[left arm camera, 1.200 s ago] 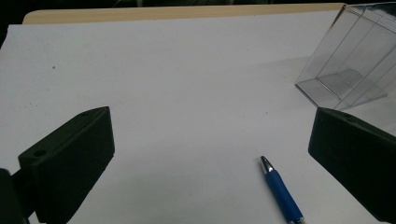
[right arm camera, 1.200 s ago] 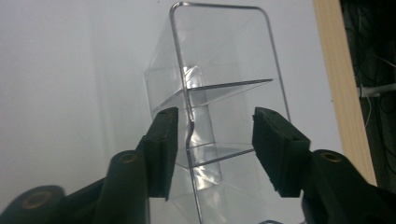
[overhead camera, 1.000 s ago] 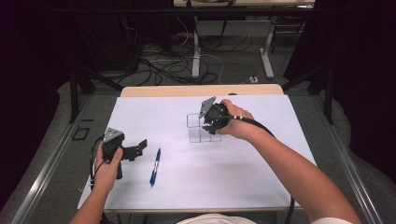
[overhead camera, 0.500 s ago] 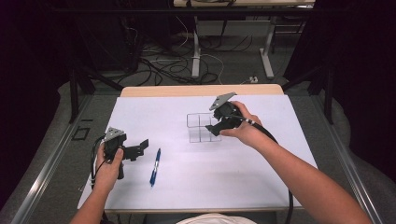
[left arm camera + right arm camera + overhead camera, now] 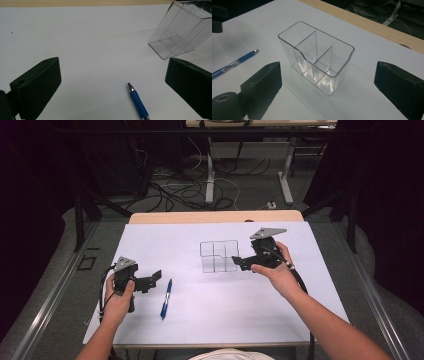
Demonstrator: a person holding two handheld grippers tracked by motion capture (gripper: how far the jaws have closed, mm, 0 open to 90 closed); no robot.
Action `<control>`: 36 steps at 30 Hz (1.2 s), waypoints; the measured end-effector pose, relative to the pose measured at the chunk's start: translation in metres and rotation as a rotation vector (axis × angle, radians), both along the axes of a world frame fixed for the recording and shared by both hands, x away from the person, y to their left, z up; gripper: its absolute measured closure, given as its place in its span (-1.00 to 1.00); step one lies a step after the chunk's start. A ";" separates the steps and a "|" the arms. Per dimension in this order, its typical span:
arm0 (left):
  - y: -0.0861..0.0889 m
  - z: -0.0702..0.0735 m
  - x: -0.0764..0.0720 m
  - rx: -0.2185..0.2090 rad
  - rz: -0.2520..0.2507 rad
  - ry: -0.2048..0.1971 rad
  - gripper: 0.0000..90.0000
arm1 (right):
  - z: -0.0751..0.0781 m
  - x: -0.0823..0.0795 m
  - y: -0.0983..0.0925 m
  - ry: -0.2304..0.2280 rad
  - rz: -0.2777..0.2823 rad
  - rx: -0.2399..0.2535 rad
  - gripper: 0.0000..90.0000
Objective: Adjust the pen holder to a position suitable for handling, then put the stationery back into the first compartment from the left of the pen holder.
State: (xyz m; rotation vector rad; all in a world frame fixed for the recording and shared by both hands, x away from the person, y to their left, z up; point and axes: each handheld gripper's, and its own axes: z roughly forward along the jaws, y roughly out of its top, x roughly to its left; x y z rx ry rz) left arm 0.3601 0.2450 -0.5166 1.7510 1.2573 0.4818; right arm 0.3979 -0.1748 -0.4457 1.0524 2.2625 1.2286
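Your right gripper (image 5: 239,262), jaws just opened and empty, sits beside the upright clear divided organizer (image 5: 219,256) mid-table, while your spread left gripper (image 5: 156,276) faces the blue pen (image 5: 165,299) near the front edge, apparently next.

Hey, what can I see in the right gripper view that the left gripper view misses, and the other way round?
Right gripper view alone: the clear organizer whole, upright, its dividers and open top, plus the right claw open with empty jaws. Left gripper view alone: the left claw open above the pen's tip. Both share the blue pen lying on the white table, and part of the organizer.
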 end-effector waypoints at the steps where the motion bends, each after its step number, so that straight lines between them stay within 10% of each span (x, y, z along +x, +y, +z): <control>1: 0.000 0.000 0.000 -0.005 0.000 0.003 -1.00 | -0.003 -0.003 -0.003 -0.010 -0.021 0.005 -0.84; 20: -0.008 0.015 -0.002 -0.054 -0.013 0.048 -0.94 | -0.030 -0.036 -0.063 -0.065 -0.235 0.120 -1.00; 36: -0.018 0.028 -0.001 -0.133 0.011 0.171 -0.40 | -0.040 -0.038 -0.088 -0.030 -0.236 0.119 -1.00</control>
